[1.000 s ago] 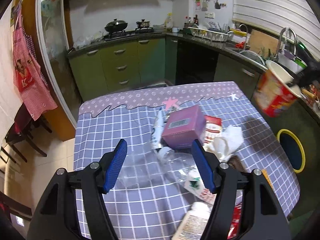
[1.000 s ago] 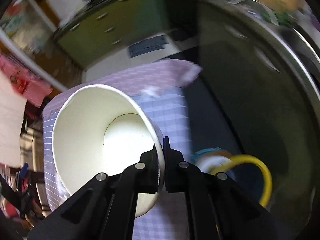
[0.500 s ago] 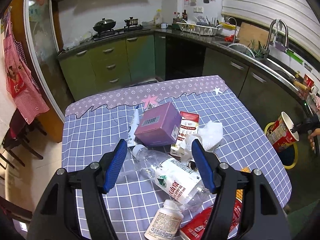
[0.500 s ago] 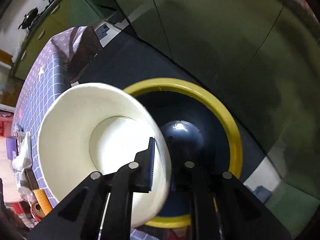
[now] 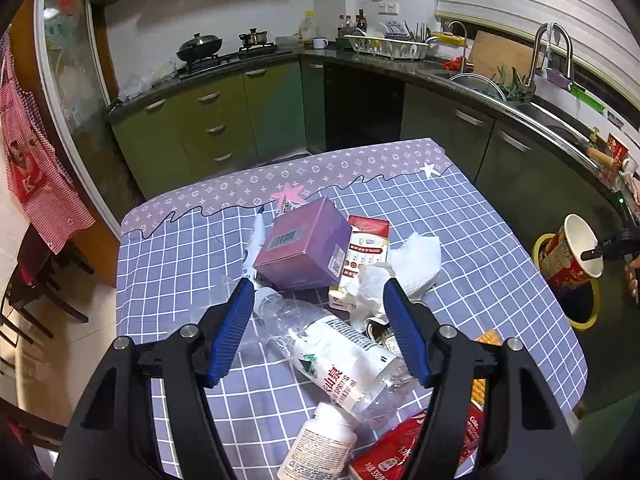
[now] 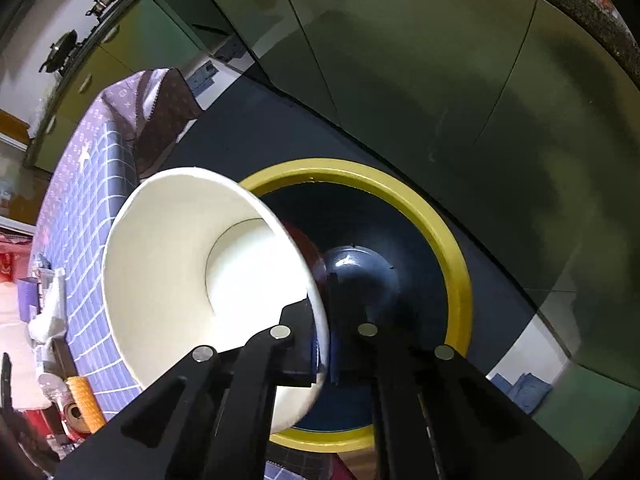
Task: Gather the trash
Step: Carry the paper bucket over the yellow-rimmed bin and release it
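Cup (image 6: 192, 264) pinched by its rim in right claw (image 6: 322, 354), tipped over yellow-rimmed bin (image 6: 452, 248), ready for dropping. Left claw (image 5: 318, 330) spread wide, empty, above bottle (image 5: 340, 356) on worktop (image 5: 168, 256), maybe next. More trash near: box (image 5: 304, 248), tissue (image 5: 416, 260).
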A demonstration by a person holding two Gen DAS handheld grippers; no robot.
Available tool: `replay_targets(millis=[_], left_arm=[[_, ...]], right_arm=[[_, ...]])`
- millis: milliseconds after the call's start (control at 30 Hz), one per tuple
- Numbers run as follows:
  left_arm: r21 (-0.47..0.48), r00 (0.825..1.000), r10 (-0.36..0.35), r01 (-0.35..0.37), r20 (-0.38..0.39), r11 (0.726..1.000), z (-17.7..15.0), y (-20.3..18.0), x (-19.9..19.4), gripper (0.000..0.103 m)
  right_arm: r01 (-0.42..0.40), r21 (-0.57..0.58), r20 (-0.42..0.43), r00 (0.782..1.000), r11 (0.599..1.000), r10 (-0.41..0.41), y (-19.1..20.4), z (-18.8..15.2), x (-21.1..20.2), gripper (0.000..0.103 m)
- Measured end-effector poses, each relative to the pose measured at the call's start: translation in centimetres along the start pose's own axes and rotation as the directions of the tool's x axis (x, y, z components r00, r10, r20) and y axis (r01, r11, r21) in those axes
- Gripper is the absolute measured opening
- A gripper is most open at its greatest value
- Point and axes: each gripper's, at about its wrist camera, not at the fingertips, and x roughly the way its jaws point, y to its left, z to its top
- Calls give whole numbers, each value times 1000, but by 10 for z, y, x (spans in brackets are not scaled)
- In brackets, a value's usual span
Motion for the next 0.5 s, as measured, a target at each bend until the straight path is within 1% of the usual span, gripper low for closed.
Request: replay_targets(millis=[200,300,333,367,500], left_arm=[[1,1000,8,-8,0,1000,0,5,-4,64],[-23,1000,5,-5,-17,1000,3,15,-3,64],[-33,1000,3,-4,-22,999,3,20,-3,64],[-42,1000,3,-5,-26,999,4,25,-3,64],[-80,999,15,-19,-43,997,7,46,-1,65]], right_arm=[[43,4,-44,998,999,-43,5,-7,25,6],[55,15,-66,996,998,-54,2,-8,38,13],[62,14,-69,996,998,-61,0,-9,40,24],[75,8,-67,995,997,-74,2,-8,42,29],[67,-16,-56,996,998,-68,12,-5,43,29]])
